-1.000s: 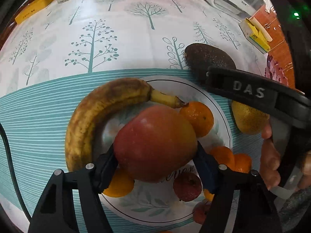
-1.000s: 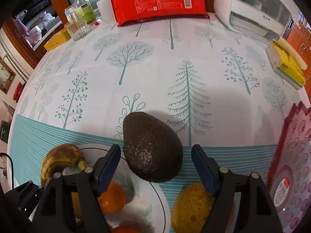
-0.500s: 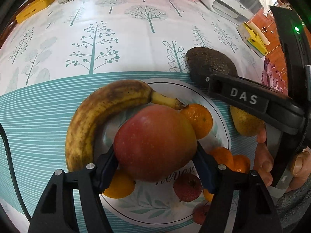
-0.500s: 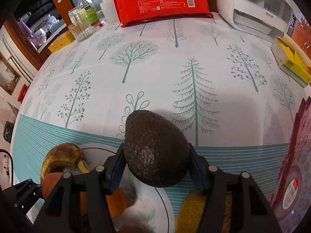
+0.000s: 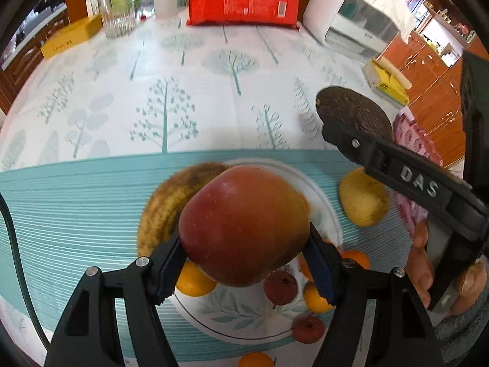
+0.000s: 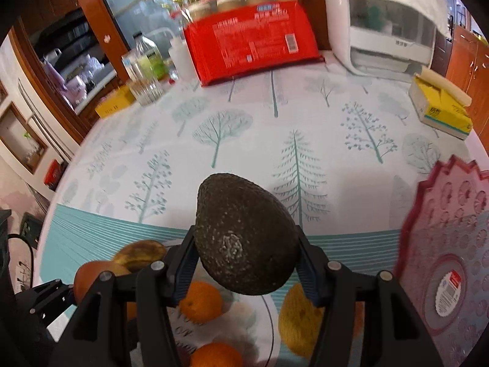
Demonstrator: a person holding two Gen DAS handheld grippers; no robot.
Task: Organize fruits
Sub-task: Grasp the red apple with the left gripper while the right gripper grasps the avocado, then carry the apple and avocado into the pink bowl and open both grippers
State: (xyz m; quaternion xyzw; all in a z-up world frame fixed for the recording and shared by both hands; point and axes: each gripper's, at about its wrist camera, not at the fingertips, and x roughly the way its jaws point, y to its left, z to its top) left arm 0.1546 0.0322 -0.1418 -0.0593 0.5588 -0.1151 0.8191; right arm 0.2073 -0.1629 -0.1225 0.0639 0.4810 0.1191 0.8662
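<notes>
Avocado, dark pebbly-skinned (image 6: pixel 244 235), now clamped in your right gripper (image 6: pixel 244 263) and lifted off the tree-print tablecloth (image 6: pixel 275 128); a second ago the jaws were still apart around it. Red-yellow apple (image 5: pixel 244 223) has risen too, pinched in your left gripper (image 5: pixel 244 263) above the white round plate (image 5: pixel 330 205). Both picks look secure, so carrying comes next. Browned banana (image 5: pixel 162 211), small oranges (image 5: pixel 192 281) and a yellow lemon (image 5: pixel 363 198) just beside the plate remain.

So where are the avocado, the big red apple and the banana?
avocado (image 6: pixel 244 235): right wrist view, middle of its dark skin.
apple (image 5: pixel 244 223): left wrist view, centre of its front.
banana (image 5: pixel 159 214): left wrist view, its curved brown back.
</notes>
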